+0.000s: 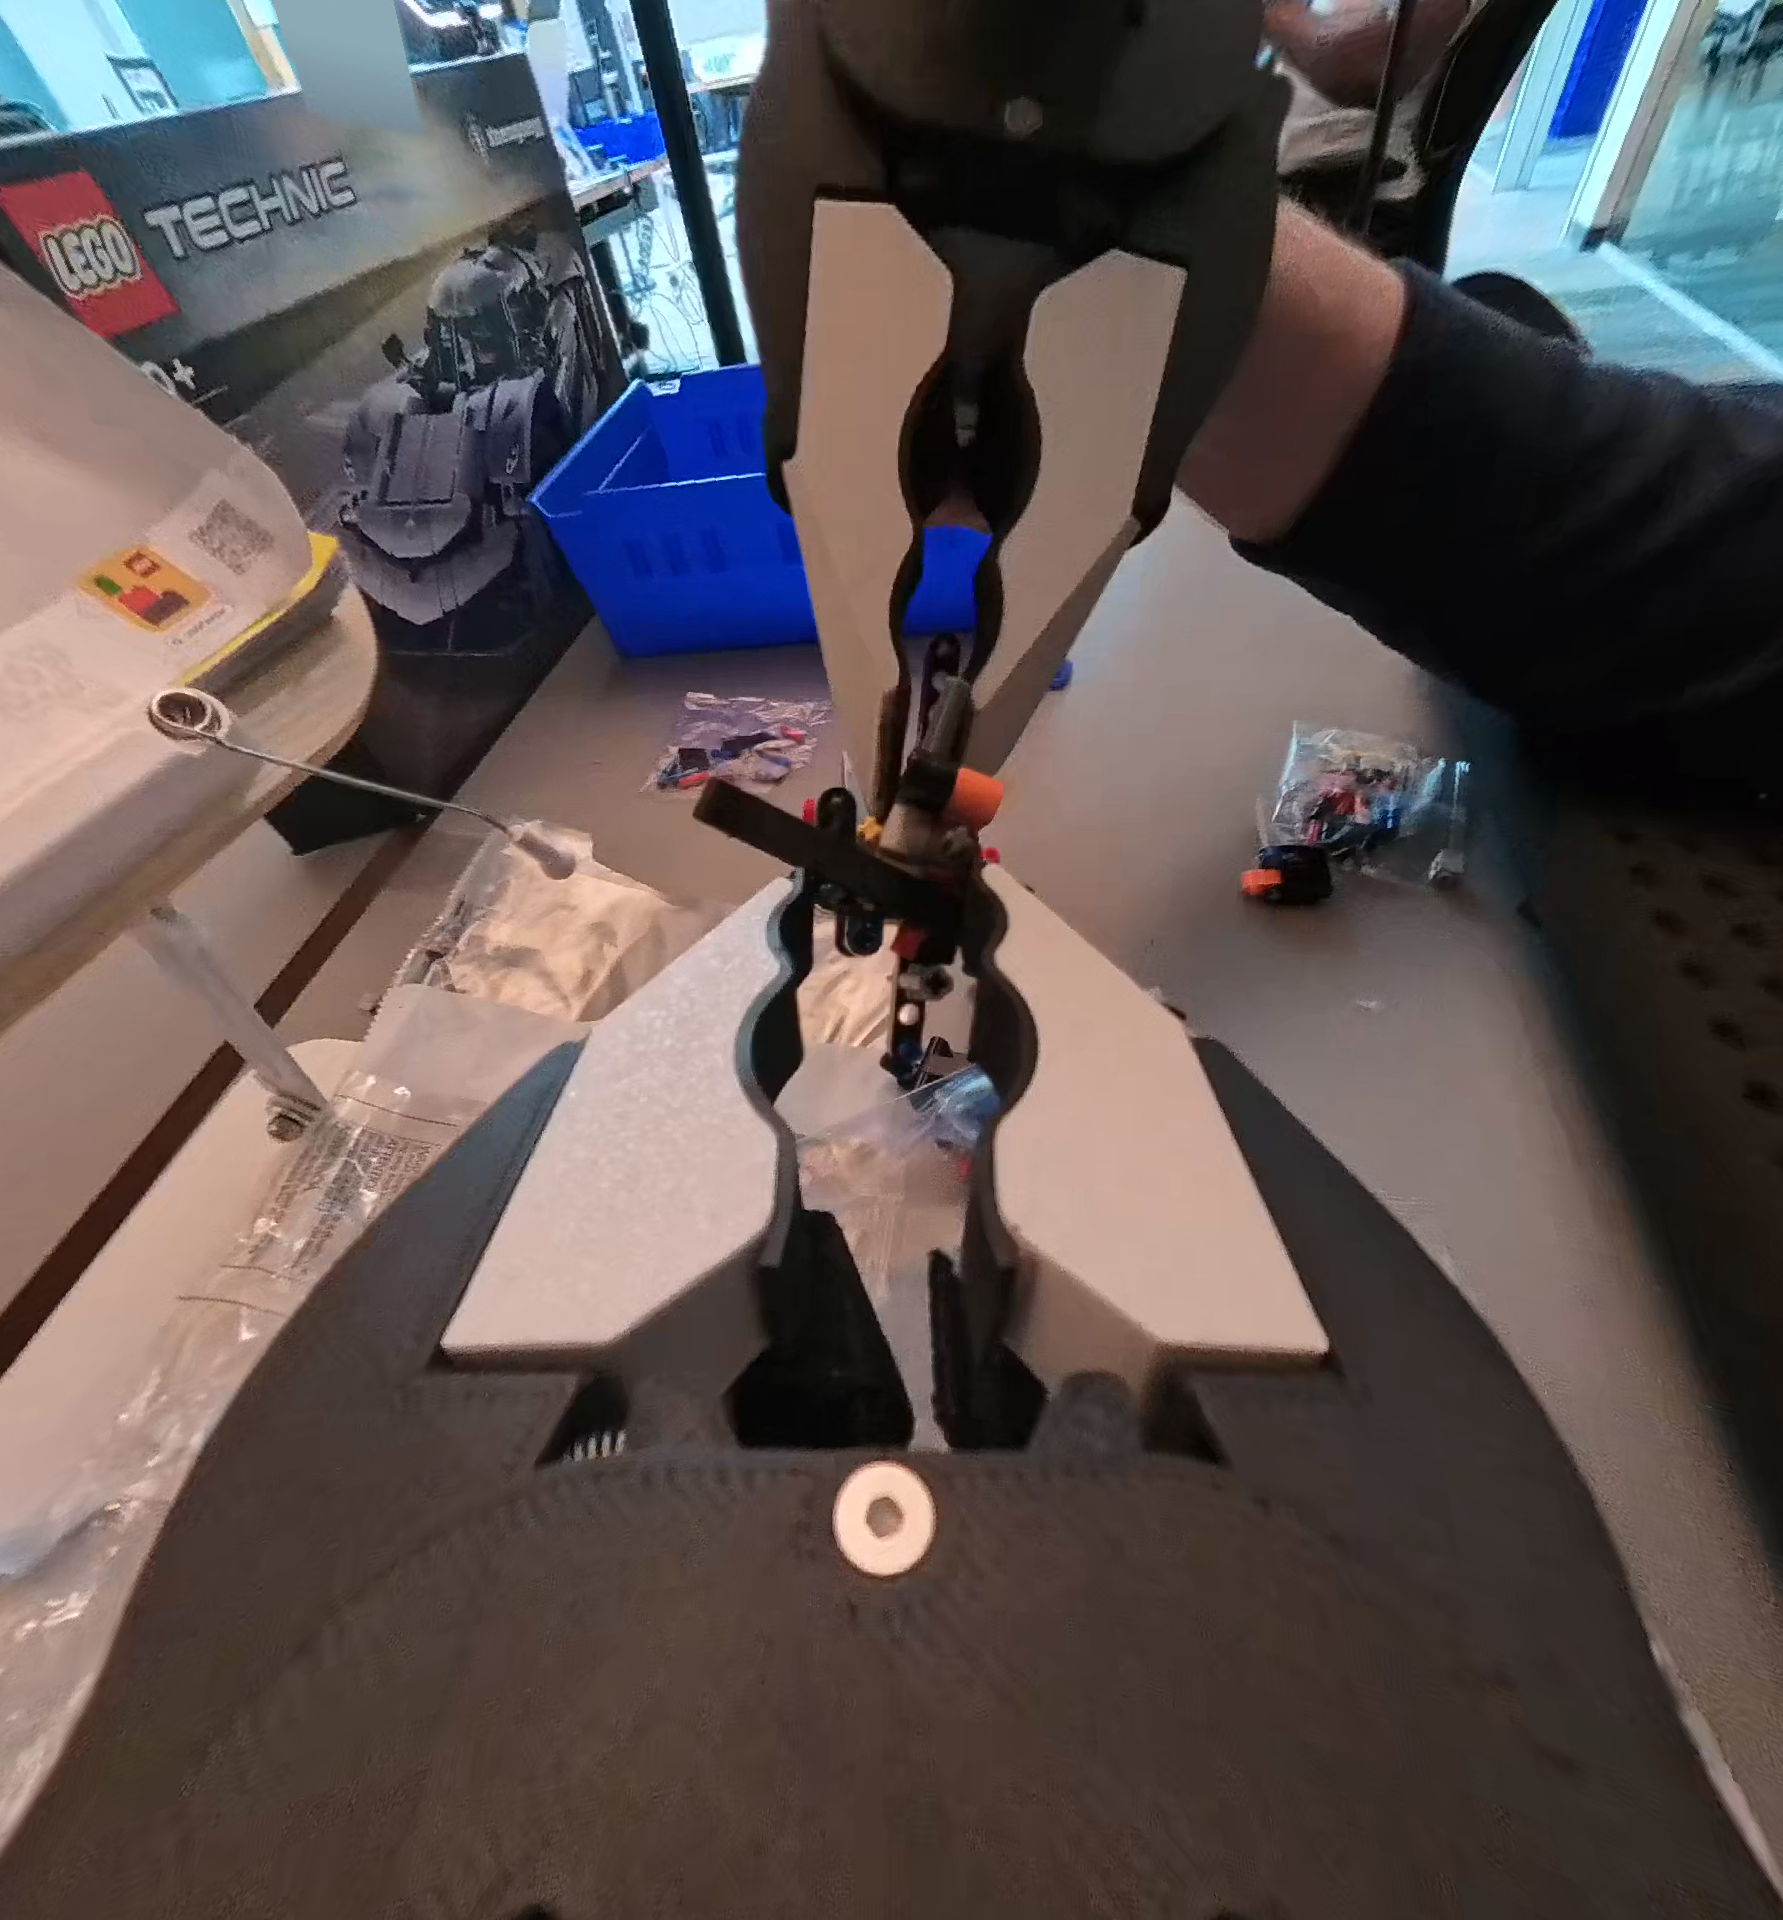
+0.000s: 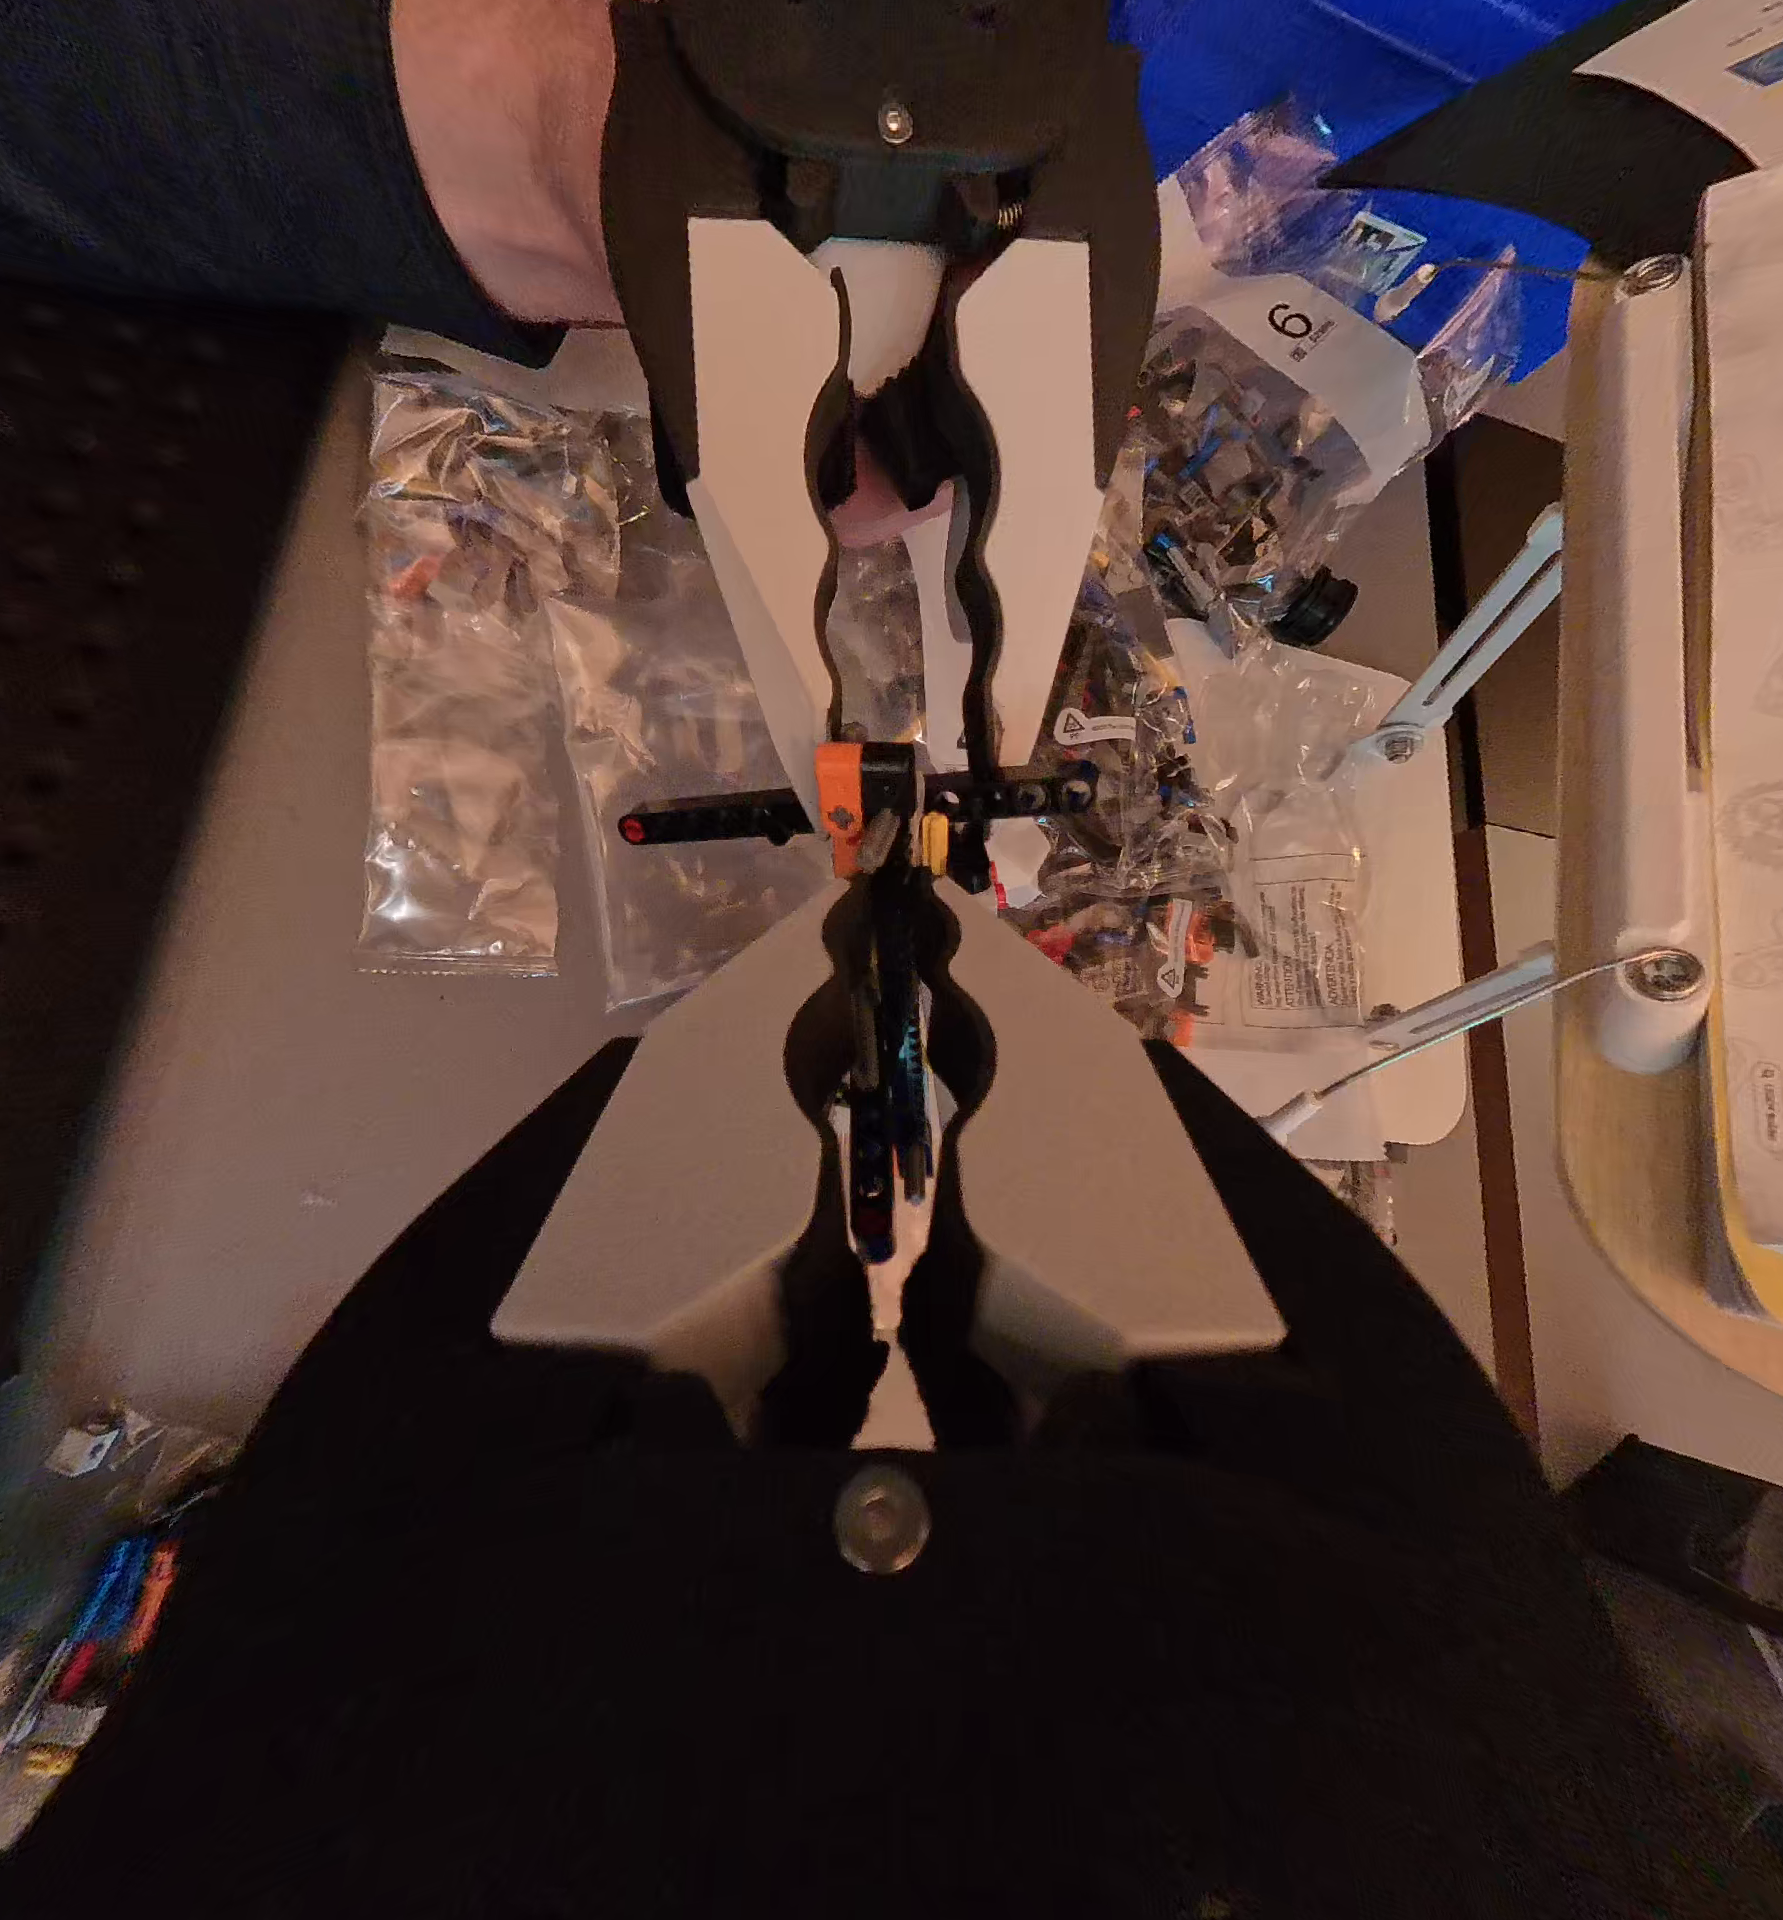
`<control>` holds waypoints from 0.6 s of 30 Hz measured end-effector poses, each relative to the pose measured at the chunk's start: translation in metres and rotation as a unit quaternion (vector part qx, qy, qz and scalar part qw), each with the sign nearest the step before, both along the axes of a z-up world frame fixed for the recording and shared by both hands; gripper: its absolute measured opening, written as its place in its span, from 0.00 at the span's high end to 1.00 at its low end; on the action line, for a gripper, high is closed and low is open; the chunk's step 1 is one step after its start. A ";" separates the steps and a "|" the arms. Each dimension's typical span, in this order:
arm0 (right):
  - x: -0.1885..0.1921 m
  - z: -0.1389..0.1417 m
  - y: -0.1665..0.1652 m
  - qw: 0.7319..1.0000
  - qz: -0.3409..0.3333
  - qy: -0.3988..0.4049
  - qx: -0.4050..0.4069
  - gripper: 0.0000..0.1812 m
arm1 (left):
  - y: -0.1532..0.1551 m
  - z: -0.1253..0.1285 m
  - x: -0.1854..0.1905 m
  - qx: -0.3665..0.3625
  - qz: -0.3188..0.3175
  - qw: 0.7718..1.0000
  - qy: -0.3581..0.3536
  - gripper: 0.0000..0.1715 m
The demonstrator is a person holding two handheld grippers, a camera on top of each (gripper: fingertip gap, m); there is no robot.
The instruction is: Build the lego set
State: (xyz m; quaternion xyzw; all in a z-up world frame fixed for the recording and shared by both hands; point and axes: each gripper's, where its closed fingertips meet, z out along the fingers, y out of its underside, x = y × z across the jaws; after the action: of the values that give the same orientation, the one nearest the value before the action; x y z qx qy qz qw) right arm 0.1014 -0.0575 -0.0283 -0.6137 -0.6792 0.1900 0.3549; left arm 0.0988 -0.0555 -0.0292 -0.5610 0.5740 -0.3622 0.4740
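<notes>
I am gripping the lego assembly (image 1: 892,883) with both tools above the grey bench (image 1: 1178,727). My left tool (image 1: 882,894) is clamping its black beam end; my right tool (image 2: 892,914) is clenching the opposite end. The black crossbeam (image 2: 1012,795) is lying crosswise to both tools. Crinkled clear parts bags (image 2: 461,727) are crowding the bench below.

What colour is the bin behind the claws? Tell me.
Blue: the bin shows best in the left wrist view.

Left wrist view bright, daylit windows behind; right wrist view dim, warm-tinted; edges fisheye-bent, blurred.
</notes>
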 end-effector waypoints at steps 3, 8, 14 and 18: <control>-0.001 0.002 -0.001 1.000 0.001 0.008 -0.008 0.98 | 0.000 0.002 -0.001 0.023 0.001 1.000 0.001 0.85; 0.000 0.013 -0.007 0.997 0.023 0.061 -0.051 0.97 | -0.005 0.014 -0.002 0.071 0.000 0.997 -0.018 0.86; 0.004 0.006 0.000 0.989 0.013 0.084 -0.121 0.97 | 0.000 0.014 0.000 0.153 0.039 0.987 0.014 0.89; 0.011 0.014 -0.001 0.988 0.019 0.105 -0.115 0.97 | -0.003 0.022 -0.001 0.133 0.028 0.991 -0.016 0.95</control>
State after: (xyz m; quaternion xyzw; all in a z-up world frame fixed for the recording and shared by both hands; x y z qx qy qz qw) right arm 0.1122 -0.0583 -0.0145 -0.6140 -0.6232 0.3371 0.3477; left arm 0.0974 -0.0585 -0.0068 -0.5028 0.5932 -0.2780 0.5639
